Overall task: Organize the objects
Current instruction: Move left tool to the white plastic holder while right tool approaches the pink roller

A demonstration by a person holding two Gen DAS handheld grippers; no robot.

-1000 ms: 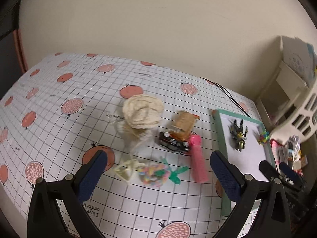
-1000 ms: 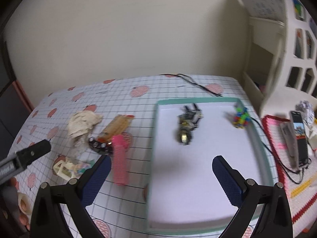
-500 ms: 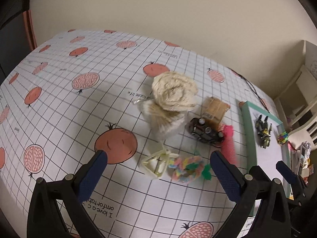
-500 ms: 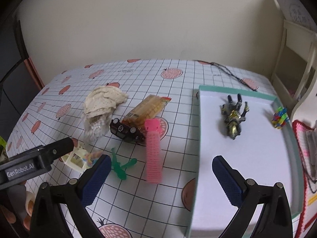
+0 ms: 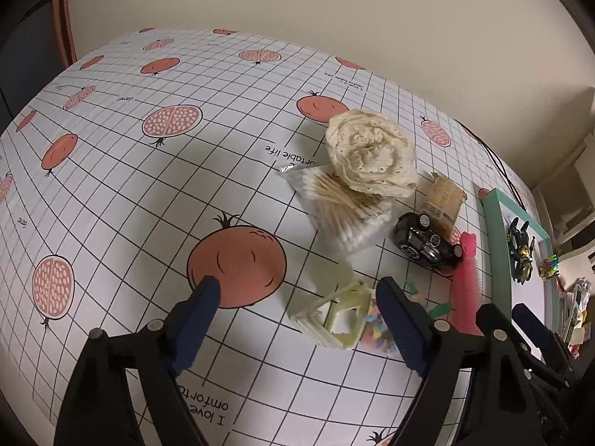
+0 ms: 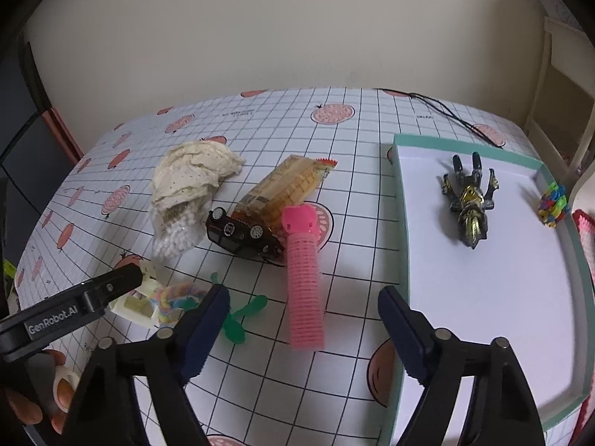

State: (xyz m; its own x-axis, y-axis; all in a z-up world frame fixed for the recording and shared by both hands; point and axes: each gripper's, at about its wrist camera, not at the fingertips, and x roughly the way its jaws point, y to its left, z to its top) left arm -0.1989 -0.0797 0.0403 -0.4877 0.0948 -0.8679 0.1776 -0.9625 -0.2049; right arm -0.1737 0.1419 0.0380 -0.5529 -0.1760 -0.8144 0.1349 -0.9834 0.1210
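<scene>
My left gripper [image 5: 299,299] hangs low over the table, jaws closing. A cream plastic toy frame [image 5: 334,312] lies between its fingers, near the right pad, with no pad pressing on it. A pastel bead piece [image 5: 375,329] lies against the frame. My right gripper [image 6: 303,306] is also closing, and the near end of a pink hair roller [image 6: 303,278] lies between its pads, untouched. Beyond lie a black toy car [image 6: 241,236], a snack packet [image 6: 282,189], a cream cloth [image 6: 193,174] on a bag of cotton swabs [image 6: 174,234], and a green plastic piece [image 6: 238,321].
A white tray with a teal rim [image 6: 403,245] lies to the right and holds a dark action figure [image 6: 468,200] and a colourful bead cluster [image 6: 552,204]. A black cord [image 6: 446,113] runs behind the tray. White shelving [image 6: 557,85] stands at the far right. A hand [image 6: 33,405] holds the left gripper.
Both grippers have sunk toward the table and their jaws have narrowed. The left view closed in on the cream frame. The right view swung left from the tray to the pink roller.
</scene>
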